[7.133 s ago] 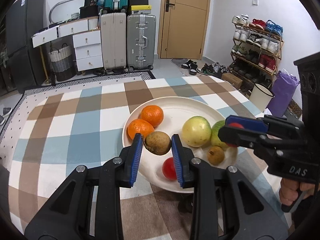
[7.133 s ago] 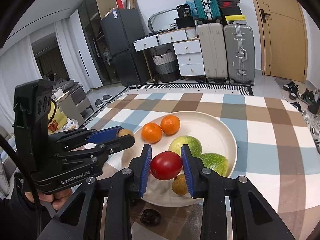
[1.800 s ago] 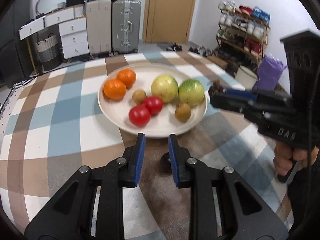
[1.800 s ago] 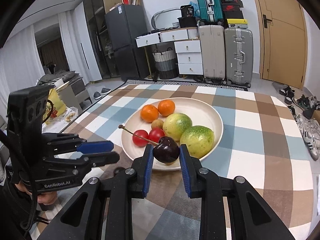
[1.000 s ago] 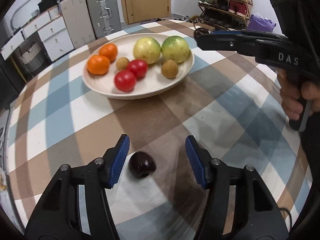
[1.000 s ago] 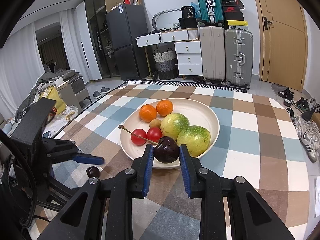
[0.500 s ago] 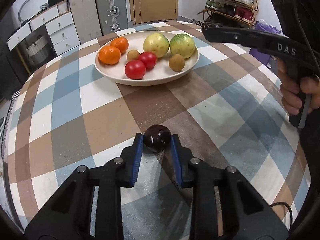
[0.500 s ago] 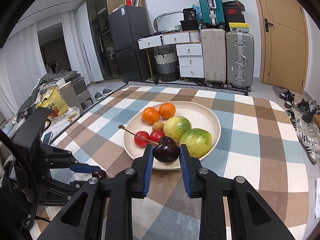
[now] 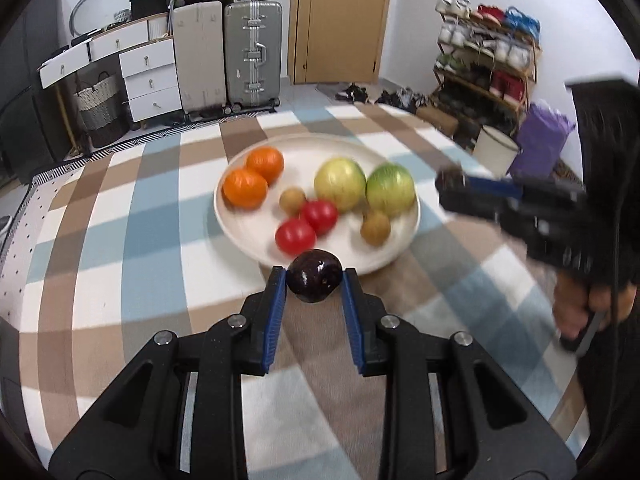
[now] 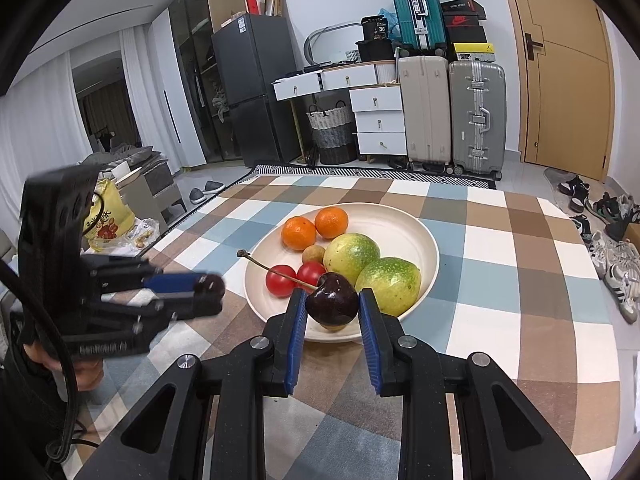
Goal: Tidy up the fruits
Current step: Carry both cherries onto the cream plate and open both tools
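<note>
We grip a dark plum (image 9: pixel 315 282) between the blue pads of our left gripper (image 9: pixel 314 285), just short of the plate (image 9: pixel 248 232) ahead. Our right gripper (image 10: pixel 333 307) pinches a stemmed cherry (image 10: pixel 332 304) at the plate's near rim, with tomatoes (image 10: pixel 281 280) just beyond.

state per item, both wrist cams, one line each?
left gripper: shut on stemless cherry
right gripper: shut on stemmed cherry
plate: on table, holds fruit
oranges: two, touching, in plate
tomatoes: two, in plate
door: closed
</note>
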### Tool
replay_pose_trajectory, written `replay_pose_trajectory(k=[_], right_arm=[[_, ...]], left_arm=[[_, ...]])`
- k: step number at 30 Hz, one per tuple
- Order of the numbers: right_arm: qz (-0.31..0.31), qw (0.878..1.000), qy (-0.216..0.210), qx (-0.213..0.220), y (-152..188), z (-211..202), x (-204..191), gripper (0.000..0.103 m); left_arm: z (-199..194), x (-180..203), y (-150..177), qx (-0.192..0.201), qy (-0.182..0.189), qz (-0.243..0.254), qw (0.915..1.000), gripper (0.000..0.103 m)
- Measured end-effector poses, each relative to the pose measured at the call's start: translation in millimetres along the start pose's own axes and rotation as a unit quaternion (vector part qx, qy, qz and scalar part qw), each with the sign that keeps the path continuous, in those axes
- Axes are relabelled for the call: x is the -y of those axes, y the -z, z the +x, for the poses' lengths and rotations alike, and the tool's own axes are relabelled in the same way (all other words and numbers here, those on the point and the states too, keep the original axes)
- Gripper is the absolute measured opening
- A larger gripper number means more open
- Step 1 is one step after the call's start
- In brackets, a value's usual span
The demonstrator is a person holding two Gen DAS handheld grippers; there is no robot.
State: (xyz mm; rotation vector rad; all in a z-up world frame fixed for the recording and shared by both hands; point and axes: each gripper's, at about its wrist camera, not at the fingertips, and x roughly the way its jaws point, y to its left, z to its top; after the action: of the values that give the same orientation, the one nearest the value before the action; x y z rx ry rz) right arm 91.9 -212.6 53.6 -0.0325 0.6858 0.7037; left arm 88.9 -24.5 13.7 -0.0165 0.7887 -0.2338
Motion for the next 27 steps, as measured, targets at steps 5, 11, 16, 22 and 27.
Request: replay_pose_trajectory(k=[5,11,16,22,27], right_arm=[[0.010,1.000,-0.005,-0.008,-2.0,8.9,4.0,0.026],[0.004,1.000,-0.004,-0.019,-10.7,27.2,-1.9,0.026],[0.006,0.999,-0.010,-0.032,-13.6,47.8,-5.2,0.026],[0.011,0.999,-0.014,-0.040,-11.8,62.5,-5.3,0.026],[0.028,0.999,-0.016,-0.028,-12.6,54.3,2.7,0.037]], left_arm=[[14.0,2.4,-18.8,0.009,0.002,0.005,0.9999,0.025],[36.9,1.2,-28.0,0.009,0.002,0.000,1.0000,0.025],[51.2,-1.3,-25.0,0.007,-0.007,-0.001,1.0000,0.025],[58.3,-5.8,-22.0,0.009,-0.012,-0.003,0.9999,0.025],[57.8,-7.7,-20.9,0.006,-0.021,-0.001,0.9998,0.026]])
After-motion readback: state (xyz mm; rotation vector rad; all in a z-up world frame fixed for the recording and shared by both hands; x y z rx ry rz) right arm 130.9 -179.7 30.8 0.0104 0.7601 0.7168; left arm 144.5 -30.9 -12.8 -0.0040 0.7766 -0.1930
